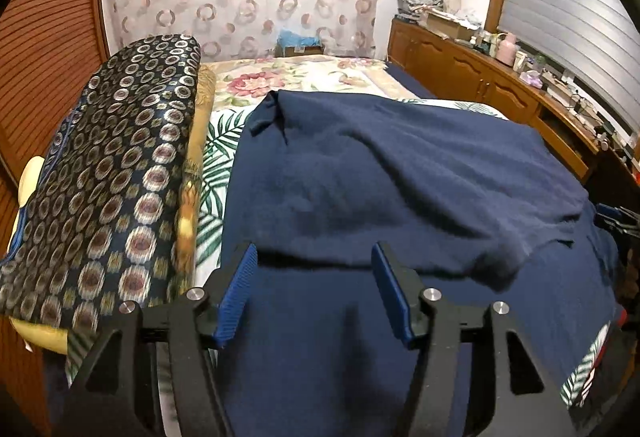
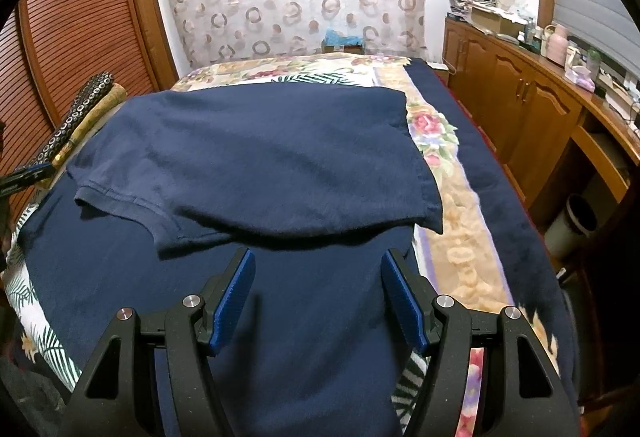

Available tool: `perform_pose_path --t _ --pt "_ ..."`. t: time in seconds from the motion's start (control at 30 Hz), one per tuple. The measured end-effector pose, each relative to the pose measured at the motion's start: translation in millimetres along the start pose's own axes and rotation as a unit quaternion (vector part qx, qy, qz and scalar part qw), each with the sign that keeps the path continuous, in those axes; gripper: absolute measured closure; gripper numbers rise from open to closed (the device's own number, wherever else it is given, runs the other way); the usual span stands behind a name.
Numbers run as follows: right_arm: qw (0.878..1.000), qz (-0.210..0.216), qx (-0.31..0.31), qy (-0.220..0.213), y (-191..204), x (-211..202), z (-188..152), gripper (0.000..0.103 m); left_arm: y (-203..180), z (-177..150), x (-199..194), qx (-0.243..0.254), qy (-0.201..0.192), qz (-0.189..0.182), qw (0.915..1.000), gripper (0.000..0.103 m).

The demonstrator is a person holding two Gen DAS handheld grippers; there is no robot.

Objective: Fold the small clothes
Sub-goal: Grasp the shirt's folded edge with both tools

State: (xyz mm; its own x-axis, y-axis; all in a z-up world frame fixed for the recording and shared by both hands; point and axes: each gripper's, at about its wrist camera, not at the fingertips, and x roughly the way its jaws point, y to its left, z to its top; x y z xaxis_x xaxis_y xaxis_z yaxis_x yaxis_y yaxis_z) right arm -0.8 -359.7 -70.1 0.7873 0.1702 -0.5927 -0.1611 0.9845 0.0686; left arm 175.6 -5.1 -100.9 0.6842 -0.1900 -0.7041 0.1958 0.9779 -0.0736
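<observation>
- The left gripper (image 1: pixel 314 291) is standing with its ribbed blue pads (image 1: pixel 236 297) apart and nothing between them, hovering just above the navy cloth.
- The right gripper (image 2: pixel 318 297) is likewise gaping wide and empty over the same fabric.
- The navy T-shirt (image 2: pixel 256 165) is lying on the bed, its far part doubled back toward the grippers so the folded edge is sitting just ahead of both sets of fingertips.
- A hemmed sleeve (image 2: pixel 120 193) is poking out on the left of that fold.
- Risk: the soft, slightly fuzzy knit is looking limp, so the loose top layer may be sliding or bunching if a pad drags across it.
- Risk: navy on navy is hiding the edges, so a pinch could be catching both layers, or only one.
- Further off, the floral bedspread (image 2: pixel 436 141) is lying flat, and a glossy ring-patterned bolster (image 1: pixel 120 173) is crowding the shirt's left side.
</observation>
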Motion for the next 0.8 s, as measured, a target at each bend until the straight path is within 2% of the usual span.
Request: perform_pose_path --t 0.37,0.6,0.67,0.8 --pt "1.0 -0.021 0.011 0.003 -14.8 7.7 10.6 0.036 -2.3 9.8 28.3 0.034 0.027 0.047 0.9979 0.043" --pt "0.999 -0.027 0.02 0.007 -20.3 13.8 17.6 0.036 -1.8 9.1 41.0 0.055 0.047 0.063 0.9954 0.043" --pt "0.999 -0.027 0.022 0.012 -21.1 17.9 18.4 0.036 -3.0 10.2 42.2 0.059 0.048 0.062 0.9952 0.046" --pt "0.999 -0.028 0.024 0.028 -25.3 28.7 22.0 0.036 -3.1 12.2 44.5 0.061 0.051 0.043 0.9959 0.067"
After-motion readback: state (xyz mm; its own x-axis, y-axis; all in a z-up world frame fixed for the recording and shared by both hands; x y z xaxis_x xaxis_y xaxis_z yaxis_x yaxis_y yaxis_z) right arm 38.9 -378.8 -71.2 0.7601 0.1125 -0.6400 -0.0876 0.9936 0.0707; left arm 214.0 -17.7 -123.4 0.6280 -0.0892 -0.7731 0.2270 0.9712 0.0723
